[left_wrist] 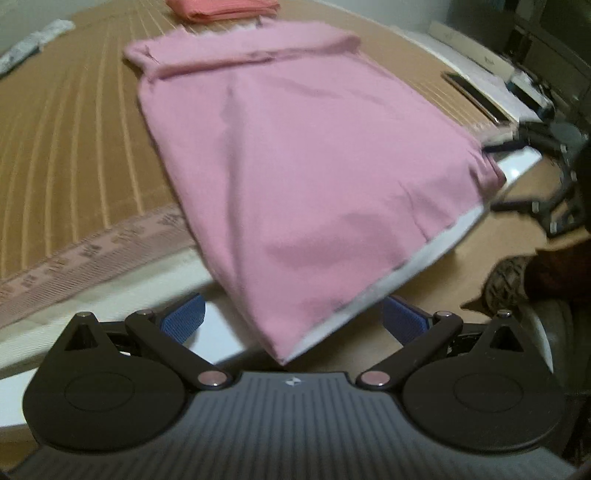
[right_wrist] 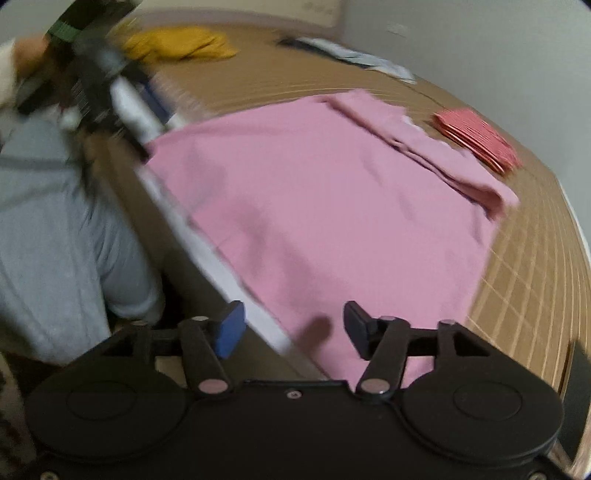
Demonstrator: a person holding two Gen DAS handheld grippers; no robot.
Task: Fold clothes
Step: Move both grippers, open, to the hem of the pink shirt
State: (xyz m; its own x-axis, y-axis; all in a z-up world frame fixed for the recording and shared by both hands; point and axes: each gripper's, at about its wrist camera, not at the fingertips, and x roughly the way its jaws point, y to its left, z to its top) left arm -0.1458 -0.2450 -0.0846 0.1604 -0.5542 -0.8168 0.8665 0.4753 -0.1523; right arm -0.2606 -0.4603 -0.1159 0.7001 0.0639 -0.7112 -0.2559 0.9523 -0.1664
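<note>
Left gripper jaws spread wide, blue pads either side of the near corner of a pink garment, pads clear of the cloth, nothing held. Garment lies flat on a tan striped bed mat, its near hem hanging over the white bed edge; far end folded over in a band. Folded coral-red cloth beyond it. Right gripper jaws also apart, empty, poised over the garment's near edge. Yellow cloth far back on mat. Person's grey sleeve at left of right wrist view.
</note>
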